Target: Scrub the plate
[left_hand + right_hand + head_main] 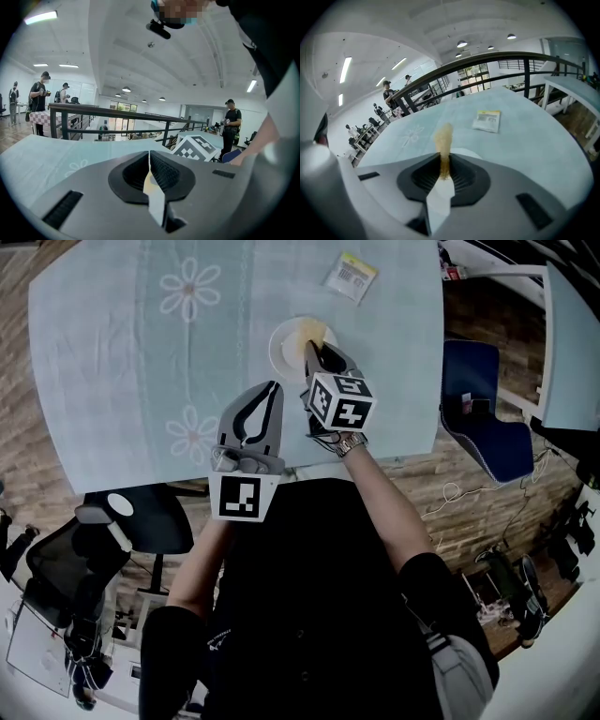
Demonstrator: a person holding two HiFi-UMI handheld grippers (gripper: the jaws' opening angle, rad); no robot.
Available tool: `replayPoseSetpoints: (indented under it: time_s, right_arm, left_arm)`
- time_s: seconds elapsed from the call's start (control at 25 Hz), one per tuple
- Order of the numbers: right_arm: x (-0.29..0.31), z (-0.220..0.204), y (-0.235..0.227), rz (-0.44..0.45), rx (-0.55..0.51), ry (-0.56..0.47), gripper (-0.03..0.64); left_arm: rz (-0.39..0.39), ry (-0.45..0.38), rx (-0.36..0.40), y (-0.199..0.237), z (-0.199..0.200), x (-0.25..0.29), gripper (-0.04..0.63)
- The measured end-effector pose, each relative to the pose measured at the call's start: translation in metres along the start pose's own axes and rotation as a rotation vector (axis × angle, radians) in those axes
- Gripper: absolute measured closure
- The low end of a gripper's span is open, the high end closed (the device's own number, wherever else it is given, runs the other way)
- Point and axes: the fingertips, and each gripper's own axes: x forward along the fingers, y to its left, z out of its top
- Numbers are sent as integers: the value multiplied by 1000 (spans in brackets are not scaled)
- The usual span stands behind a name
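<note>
A small white plate lies on the pale blue tablecloth near the table's middle. My right gripper hangs over the plate's near edge, shut on a thin yellow-brown sponge that stands on edge between its jaws; the plate's rim shows just beyond them. My left gripper hovers to the left of the plate, near the table's front edge, shut with nothing in it. In the left gripper view the jaws meet and point out over the tablecloth.
A yellow and white packet lies beyond the plate towards the far right. A blue chair stands right of the table, a black office chair near its front left. A railing and several people stand beyond the table.
</note>
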Motion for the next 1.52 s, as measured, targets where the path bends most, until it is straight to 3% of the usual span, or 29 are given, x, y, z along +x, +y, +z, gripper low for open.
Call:
replayPoseSetpoints:
  time_s: [0.2, 0.44, 0.56, 0.92, 1.32, 1.52]
  right_arm:
    - [11, -14, 28, 102, 27, 62, 560]
    - [25, -36, 34, 171, 198, 150, 560]
    - [30, -44, 37, 187, 224, 186, 560]
    - [36, -54, 25, 145, 184, 232, 560]
    - [33, -58, -1, 100, 251, 235, 560]
    - [29, -54, -12, 76, 208, 230, 560]
  left_arm:
    - [0, 5, 5, 0, -1, 0, 575]
    - [8, 11, -1, 3, -3, -1, 575]
    - [17, 10, -12, 7, -3, -1, 575]
    - [24, 15, -18, 8, -6, 2, 575]
    - [15, 12, -12, 7, -6, 5, 575]
    - [8, 14, -9, 1, -5, 7, 575]
